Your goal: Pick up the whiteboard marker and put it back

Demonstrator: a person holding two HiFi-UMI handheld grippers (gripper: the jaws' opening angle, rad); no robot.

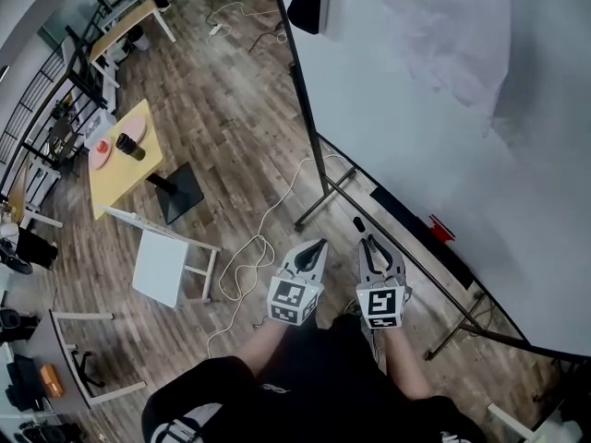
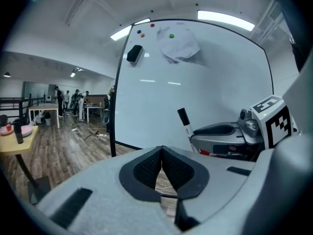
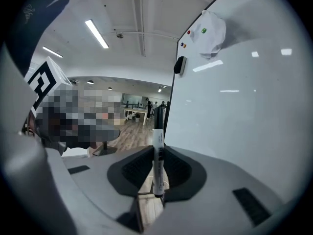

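Gripping whiteboard marker (image 3: 157, 141) upright, right gripper (image 3: 157, 153) near whiteboard (image 3: 244, 106); left gripper (image 2: 162, 151) alongside, jaws pressed together, nothing held.

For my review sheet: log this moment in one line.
right gripper: shut on whiteboard marker | left gripper: shut, empty | whiteboard: ahead

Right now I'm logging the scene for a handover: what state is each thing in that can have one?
right gripper, shut on the whiteboard marker
whiteboard marker, capped, upright between those jaws
left gripper, jaws together, empty
whiteboard, standing, no writing visible
eraser, stuck near the board's upper corner
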